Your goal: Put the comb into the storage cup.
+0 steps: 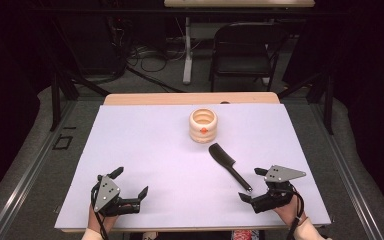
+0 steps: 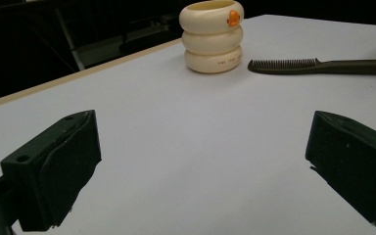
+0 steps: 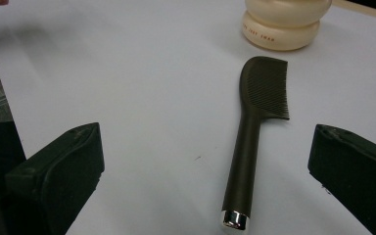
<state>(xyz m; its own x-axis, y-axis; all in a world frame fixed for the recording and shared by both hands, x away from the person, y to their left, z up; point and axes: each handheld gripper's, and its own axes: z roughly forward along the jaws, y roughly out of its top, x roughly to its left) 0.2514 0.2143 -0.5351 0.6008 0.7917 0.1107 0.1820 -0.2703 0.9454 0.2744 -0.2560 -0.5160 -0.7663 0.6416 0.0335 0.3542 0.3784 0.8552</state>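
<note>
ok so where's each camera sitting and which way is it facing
High view: above the person's side, looking forward and down at the table; shows both hands, left gripper, right gripper.
Left gripper view: rides that gripper, facing the cream holder; own open fingers.
Right gripper view: faces along the comb; open fingers.
All share holder and comb.

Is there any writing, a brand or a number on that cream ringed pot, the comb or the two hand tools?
Cream ringed pot: one line of small dark print on its lowest ring, too small and blurred to read.
Orange mark on the pot's top ring: a little emblem, no letters that I can make out.
Black comb: no text visible.
Left gripper and right gripper: no text visible.
</note>
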